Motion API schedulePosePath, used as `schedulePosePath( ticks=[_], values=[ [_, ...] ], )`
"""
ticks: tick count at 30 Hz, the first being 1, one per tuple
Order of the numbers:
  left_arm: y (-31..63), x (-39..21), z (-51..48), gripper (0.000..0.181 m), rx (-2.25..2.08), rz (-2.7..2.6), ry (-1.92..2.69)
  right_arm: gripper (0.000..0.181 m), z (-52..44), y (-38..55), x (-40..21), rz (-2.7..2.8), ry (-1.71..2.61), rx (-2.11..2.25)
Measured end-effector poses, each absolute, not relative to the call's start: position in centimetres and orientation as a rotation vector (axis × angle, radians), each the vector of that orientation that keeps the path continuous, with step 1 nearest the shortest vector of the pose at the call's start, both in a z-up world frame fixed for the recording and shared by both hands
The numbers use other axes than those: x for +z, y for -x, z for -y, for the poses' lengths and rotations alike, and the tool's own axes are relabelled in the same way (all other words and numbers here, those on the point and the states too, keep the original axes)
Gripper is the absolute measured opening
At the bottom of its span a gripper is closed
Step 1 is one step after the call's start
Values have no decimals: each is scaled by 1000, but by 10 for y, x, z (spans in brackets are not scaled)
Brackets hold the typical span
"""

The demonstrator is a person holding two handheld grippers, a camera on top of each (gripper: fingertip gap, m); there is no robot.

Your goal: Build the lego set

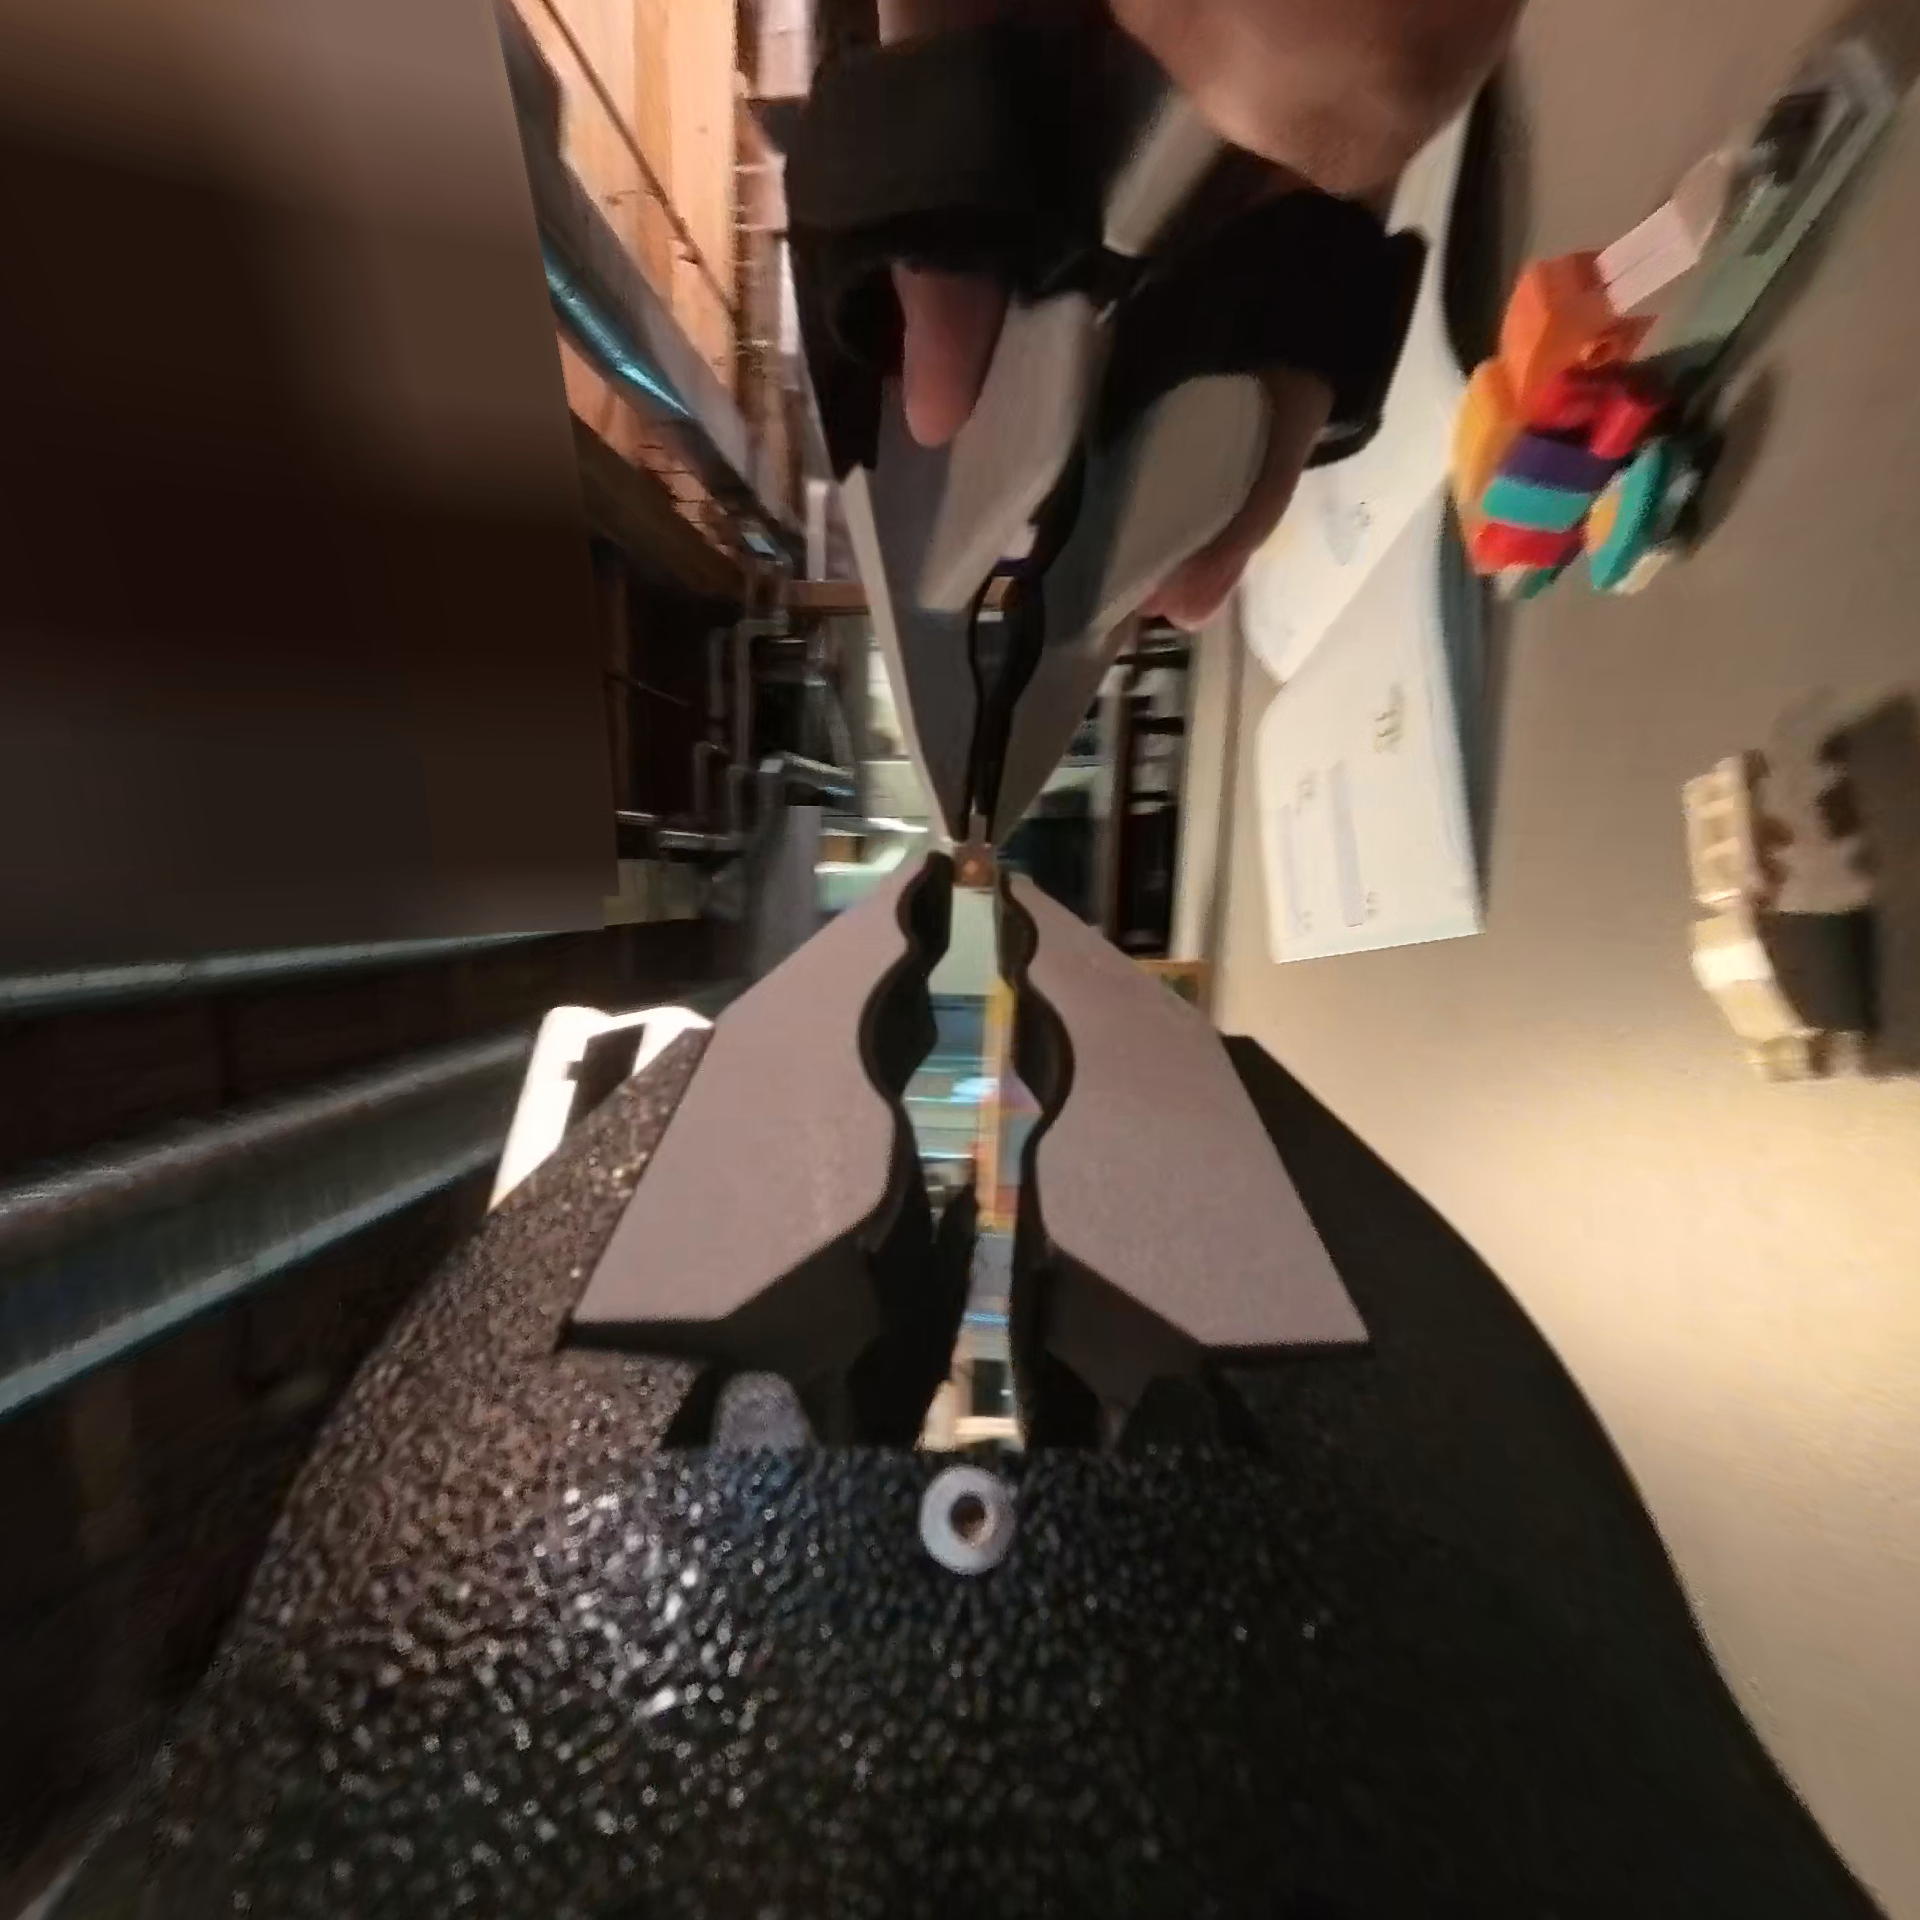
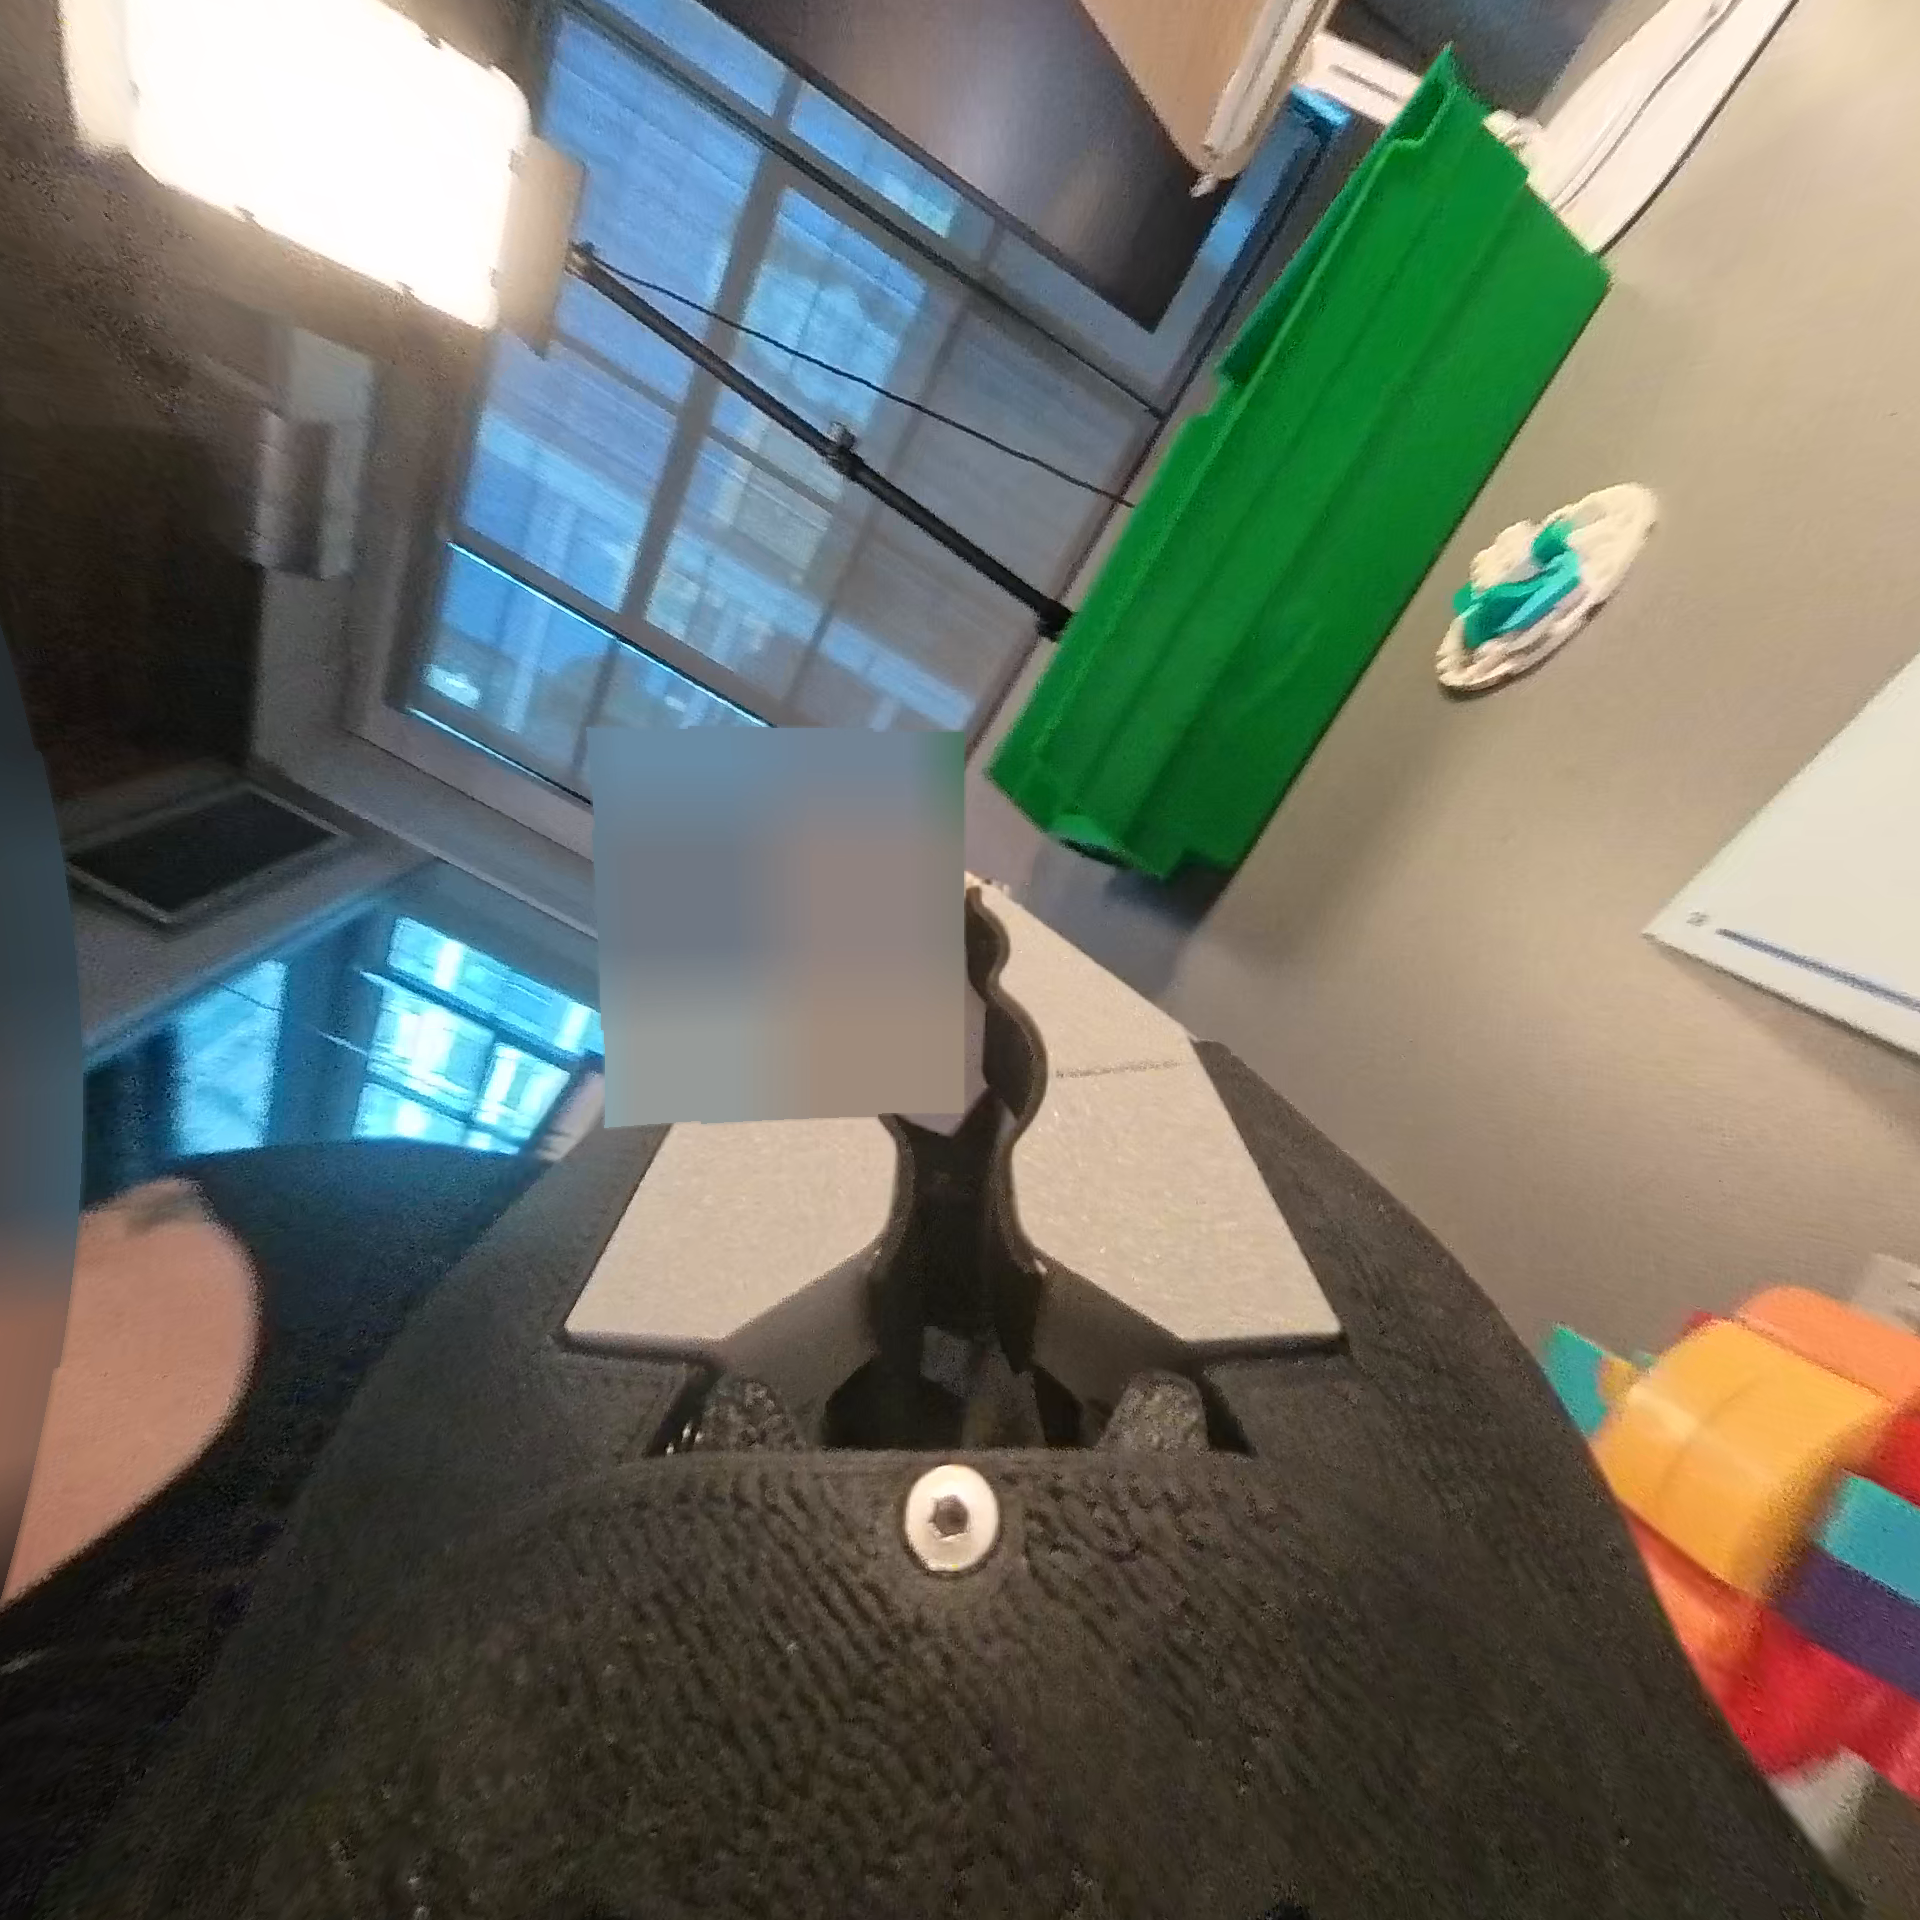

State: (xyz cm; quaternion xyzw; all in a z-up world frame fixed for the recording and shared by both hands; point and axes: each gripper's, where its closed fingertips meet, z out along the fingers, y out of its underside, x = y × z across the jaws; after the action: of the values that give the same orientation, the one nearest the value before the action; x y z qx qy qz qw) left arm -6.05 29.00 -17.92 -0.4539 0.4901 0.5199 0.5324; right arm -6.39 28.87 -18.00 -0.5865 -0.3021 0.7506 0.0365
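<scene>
My left gripper [image 1: 974,883] is held sideways in the air with its jaws nearly together, pinching a tiny brown piece [image 1: 975,864] at the tips. My right gripper [image 1: 968,831] comes in from above, tip to tip with it. Its grey fingers [image 1: 935,582] close to a point on the same piece; I cannot tell whether they grip it. In the right wrist view the right gripper [image 2: 977,904] looks shut, its tips partly behind a blurred patch. The colourful lego build [image 1: 1558,447] stands on the table and also shows in the right wrist view [image 2: 1766,1455].
An open instruction booklet [image 1: 1361,727] lies on the grey table [image 2: 1558,1039]. A green tray [image 2: 1299,499] stands at the far end, with a white plate of teal pieces [image 2: 1538,582] beside it. A blurry pale and grey object [image 1: 1797,894] lies nearer. A hand [image 1: 1320,94] holds the right gripper. Left and right tips are no more than a few centimetres apart.
</scene>
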Motion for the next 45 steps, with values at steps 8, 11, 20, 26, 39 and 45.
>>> schedulePosePath(
  ticks=[8,11,20,26,39,45],
  values=[
    [67,-240,-240,17,187,-852,1857,0,-327,21,-179,1139,1445,1829],
    [65,-263,-217,24,-27,-713,2060,0,-346,0,-187,1251,1285,1505],
    [69,-291,-199,24,-102,-439,2197,0,-333,-37,-202,1407,1020,1259],
    [80,-295,-203,35,-124,-289,2227,0,-333,-37,-202,1411,1008,1243],
    [75,-300,-201,33,-256,-245,2243,0,-337,-38,-199,1375,1019,1273],
    [75,-298,-201,31,-255,-216,2222,0,-338,-38,-198,1365,1024,1291]
  ],
)
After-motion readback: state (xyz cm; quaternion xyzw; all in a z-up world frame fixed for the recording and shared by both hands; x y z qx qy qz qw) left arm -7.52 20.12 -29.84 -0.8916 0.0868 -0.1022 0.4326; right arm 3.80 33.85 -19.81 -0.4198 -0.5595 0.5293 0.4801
